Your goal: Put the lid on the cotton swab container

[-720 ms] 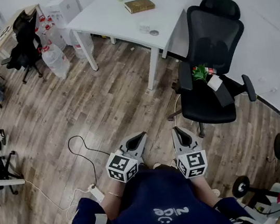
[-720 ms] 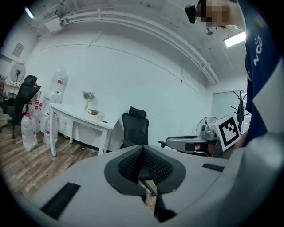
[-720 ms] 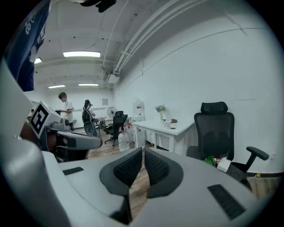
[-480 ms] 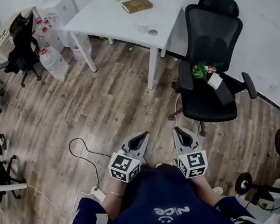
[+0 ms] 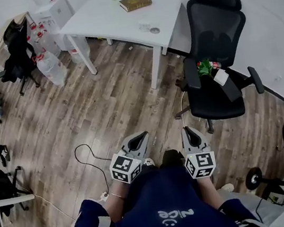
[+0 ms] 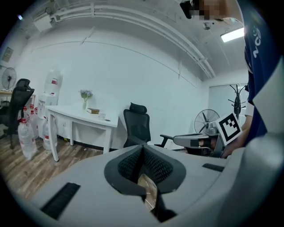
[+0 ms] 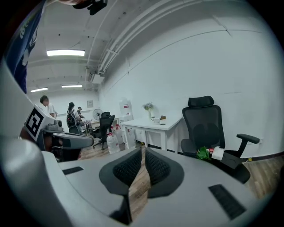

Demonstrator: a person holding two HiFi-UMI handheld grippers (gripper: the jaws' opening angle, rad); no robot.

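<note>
On the white table at the far side of the room stand a small clear container and a round lid beside it, both tiny here. The same table shows far off in the left gripper view and, in the right gripper view, the table. My left gripper and right gripper are held close to my body over the wooden floor, far from the table. Both are shut and empty: left gripper, right gripper.
A black office chair carrying a green item and a white box stands right of the table. A book lies on the table. Water bottles and other chairs are at the left. A cable runs across the floor.
The head view has shifted a little. Both grippers sit slightly lower in the frame and the right one further right. Their jaws stay shut.
</note>
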